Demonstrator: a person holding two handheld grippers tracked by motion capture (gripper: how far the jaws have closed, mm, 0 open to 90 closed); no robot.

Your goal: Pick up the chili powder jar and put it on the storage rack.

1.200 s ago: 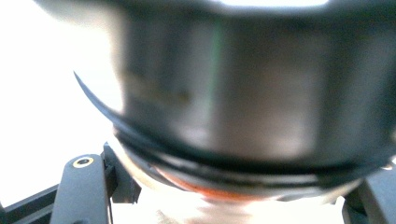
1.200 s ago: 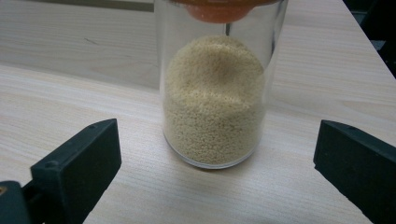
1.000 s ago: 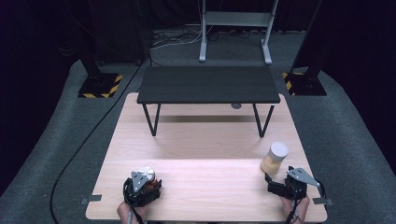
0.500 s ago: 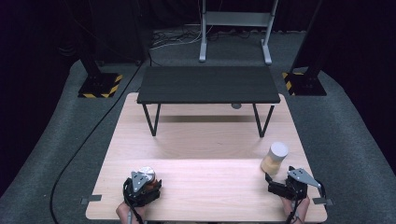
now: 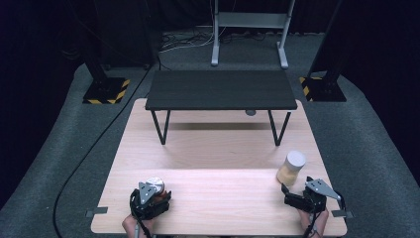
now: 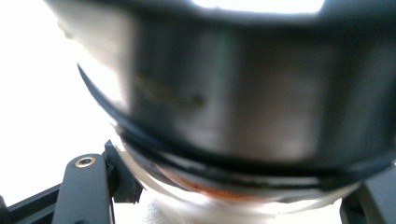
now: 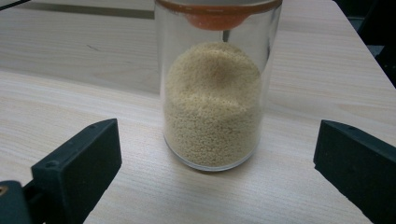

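Note:
My left gripper (image 5: 150, 196) rests at the near left of the wooden table (image 5: 213, 148), shut on a jar with a silver metal lid (image 5: 154, 185). In the left gripper view that metal-lidded jar (image 6: 243, 107) sits blurred and very close, with an orange seal under the lid and a black finger (image 6: 84, 186) against each side. At the near right my right gripper (image 5: 290, 194) stands open. A glass jar of pale yellow grains (image 5: 291, 167) stands upright just beyond its tips. In the right gripper view, the grain jar (image 7: 215, 98) sits centred ahead of the right gripper (image 7: 215, 156), untouched.
A low black bench (image 5: 218, 89) on thin legs stands across the far half of the table. Bare wood lies between the two grippers. On the floor beyond are stands with hazard-striped bases (image 5: 106, 91) and a trailing cable (image 5: 89, 158).

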